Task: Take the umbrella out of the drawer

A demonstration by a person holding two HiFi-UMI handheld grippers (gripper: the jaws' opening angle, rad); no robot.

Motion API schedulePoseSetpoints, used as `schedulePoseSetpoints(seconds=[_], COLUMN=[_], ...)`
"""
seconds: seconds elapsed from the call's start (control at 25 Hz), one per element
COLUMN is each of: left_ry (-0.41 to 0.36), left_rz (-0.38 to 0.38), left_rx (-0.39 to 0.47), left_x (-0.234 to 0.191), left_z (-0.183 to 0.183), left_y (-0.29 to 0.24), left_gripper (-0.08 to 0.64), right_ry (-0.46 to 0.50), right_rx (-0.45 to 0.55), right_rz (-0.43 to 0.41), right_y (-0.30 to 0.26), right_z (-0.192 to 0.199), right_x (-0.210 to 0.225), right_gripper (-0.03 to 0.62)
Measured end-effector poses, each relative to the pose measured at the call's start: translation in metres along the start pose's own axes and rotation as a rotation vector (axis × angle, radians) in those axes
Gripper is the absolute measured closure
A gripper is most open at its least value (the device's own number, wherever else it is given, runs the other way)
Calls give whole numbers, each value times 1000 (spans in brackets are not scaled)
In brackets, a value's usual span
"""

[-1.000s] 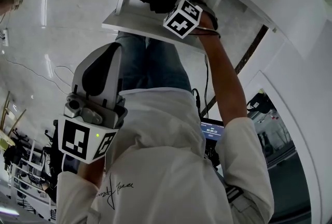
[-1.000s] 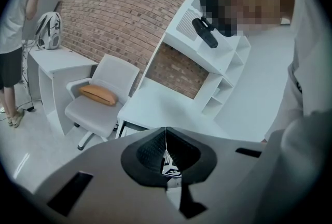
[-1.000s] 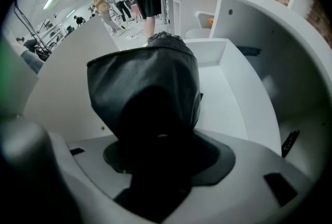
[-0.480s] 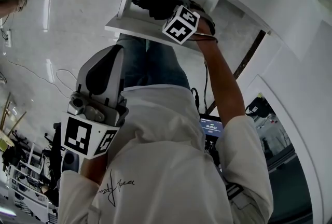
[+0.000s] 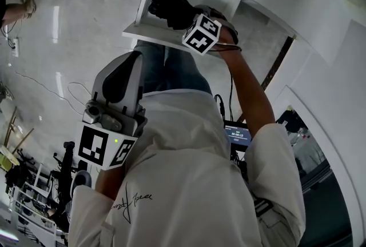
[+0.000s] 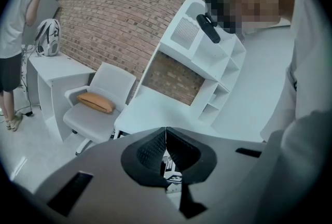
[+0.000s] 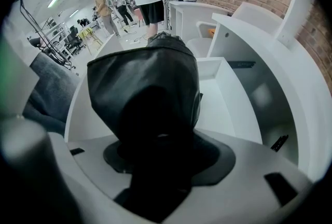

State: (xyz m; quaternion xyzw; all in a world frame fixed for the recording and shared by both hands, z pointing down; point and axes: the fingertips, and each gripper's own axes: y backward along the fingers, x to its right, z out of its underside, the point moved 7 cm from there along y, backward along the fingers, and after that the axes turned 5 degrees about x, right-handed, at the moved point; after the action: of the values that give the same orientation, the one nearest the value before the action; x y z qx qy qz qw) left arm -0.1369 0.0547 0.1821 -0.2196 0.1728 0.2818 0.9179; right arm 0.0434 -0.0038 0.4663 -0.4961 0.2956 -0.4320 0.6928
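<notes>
Left tongs (image 5: pixel 121 77) at 8 o'clock in the head view, well apart from the work: pads pressed flat together, nothing between them. Best parked there, idle and clear of the lift.

Further right, at 12 o'clock, right tongs (image 5: pixel 186 16) clamped on the black folded umbrella (image 5: pixel 166 4), over the open white drawer (image 5: pixel 137 31). By the look of it, the lift-out step in hand. To do it well:
- Hold the squeeze firm, given the soft, slippery-looking sleeve.
- Raise straight up until clear of the drawer front, and only then draw back toward the body.
- Avoid tilting, for fear of snagging the free end on the rim.
- Expect some droop from the long part beyond the grip.

Left gripper view: plain proof of the empty, fully closed left tongs (image 6: pixel 166 137), plus a stretch of room unseen from the head. A chair (image 6: pixel 114 80) with an orange cushion (image 6: pixel 95 102) at 9 o'clock, a brick wall (image 6: pixel 104 21) at 11, a standing person (image 6: pixel 15 36) at the far left edge. No umbrella and no drawer there.

Right gripper view: umbrella (image 7: pixel 142 83) filling the centre, gripped between the jaws of the right tongs (image 7: pixel 155 140), with bare drawer (image 7: pixel 228 109) floor at 3 o'clock and nothing else visible inside, a detail hidden from the head view by the arm. Contact between the umbrella's far end and the drawer wall: not settled by either view.
</notes>
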Motion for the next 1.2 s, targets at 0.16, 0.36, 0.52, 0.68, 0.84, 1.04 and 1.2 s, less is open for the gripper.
schedulePoseSetpoints(seconds=[0.16, 0.36, 0.52, 0.68, 0.84, 1.04, 1.2], left_ry=[0, -24, -34, -43, -44, -57, -65], left_rz=[6, 0, -5, 3, 3, -5, 2], left_rx=[7, 25, 39, 41, 48, 51, 58], left_x=[1, 5, 5, 9, 9, 5, 6], left_z=[-2, -6, -11, -14, -16, -19, -18], left_y=[5, 7, 11, 15, 18, 22, 21], left_gripper=[543, 543, 543, 543, 543, 543, 543], right_ry=[8, 7, 1, -3, 4, 23, 12], right_rx=[-2, 3, 8, 8, 8, 15, 28], right_rz=[4, 25, 32, 33, 34, 37, 37], right_y=[6, 15, 20, 24, 28, 39, 48], right_z=[-2, 2, -1, -2, -4, -9, -11], right_x=[-4, -1, 0, 0, -1, -5, -7], right_gripper=[344, 344, 344, 344, 344, 344, 344])
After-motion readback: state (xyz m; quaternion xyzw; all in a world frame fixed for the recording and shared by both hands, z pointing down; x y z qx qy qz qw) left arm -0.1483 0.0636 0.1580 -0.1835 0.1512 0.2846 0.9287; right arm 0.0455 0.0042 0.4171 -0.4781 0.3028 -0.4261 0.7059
